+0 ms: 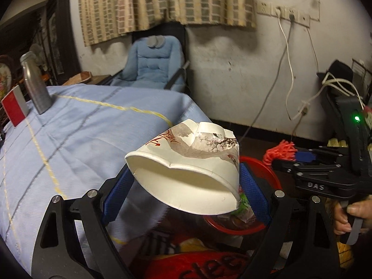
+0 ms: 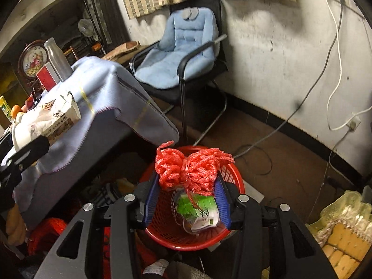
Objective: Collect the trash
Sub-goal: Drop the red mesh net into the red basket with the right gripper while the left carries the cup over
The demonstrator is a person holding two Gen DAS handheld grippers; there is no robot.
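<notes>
My left gripper [image 1: 186, 186] is shut on a crushed white paper cup [image 1: 186, 162] with a brown print, held past the table's edge above the red trash basket [image 1: 267, 176]. The cup also shows at the left of the right wrist view [image 2: 44, 121]. My right gripper [image 2: 187, 200] is shut on a red foam net [image 2: 190, 167], held over the red basket [image 2: 234, 176]. Green and white wrappers [image 2: 200, 211] lie inside the basket. The right gripper shows at the right of the left wrist view [image 1: 302, 160].
A table with a light blue cloth [image 1: 81, 134] holds a silver bottle [image 1: 34, 86] and a red box [image 1: 15, 109]. A blue cushioned chair [image 2: 183, 53] stands by the wall. Cables [image 2: 313, 107] trail over the floor. Bags [image 2: 344, 230] lie at right.
</notes>
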